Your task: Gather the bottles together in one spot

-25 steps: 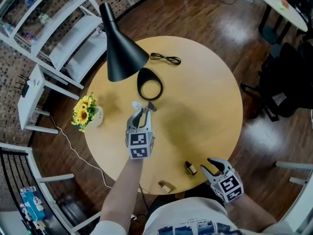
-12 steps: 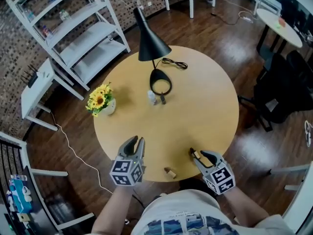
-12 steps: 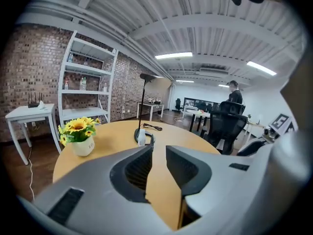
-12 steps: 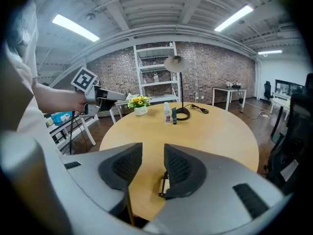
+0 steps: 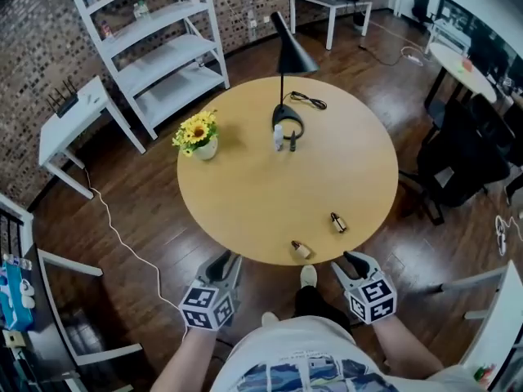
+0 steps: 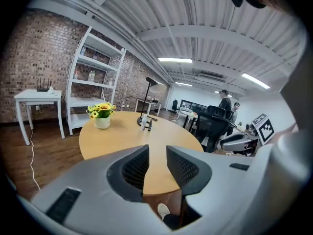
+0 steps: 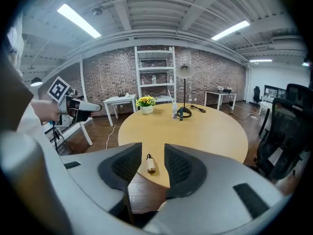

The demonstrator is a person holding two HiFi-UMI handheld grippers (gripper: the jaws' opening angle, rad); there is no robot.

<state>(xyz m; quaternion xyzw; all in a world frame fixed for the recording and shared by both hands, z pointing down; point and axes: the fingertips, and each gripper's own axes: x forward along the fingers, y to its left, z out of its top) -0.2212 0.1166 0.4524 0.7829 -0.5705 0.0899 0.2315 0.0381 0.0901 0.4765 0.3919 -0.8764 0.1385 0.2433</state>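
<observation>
- Grey left gripper (image 5: 222, 261) off the round wooden table's (image 5: 237, 211) near edge, angled down — jaws just opening, empty.
- Small bottle (image 5: 301, 249) and stubby bottle (image 5: 337, 222) lie by that edge; clear bottle (image 5: 279, 136) and dark bottle (image 5: 292, 141) stand toward its far side.
- Right gripper (image 5: 353, 261) likewise — jaws just opening, empty.

Tabletop (image 5: 270, 194): pale wood, matt, smooth; floor (image 5: 122, 211): dark wood boards, glossy; wall (image 5: 29, 80): rough brick; lamp (image 5: 292, 51) shade: matt black; left gripper (image 6: 157, 150) shell: smooth grey plastic; pads (image 6: 134, 168) black, finely ribbed.
</observation>
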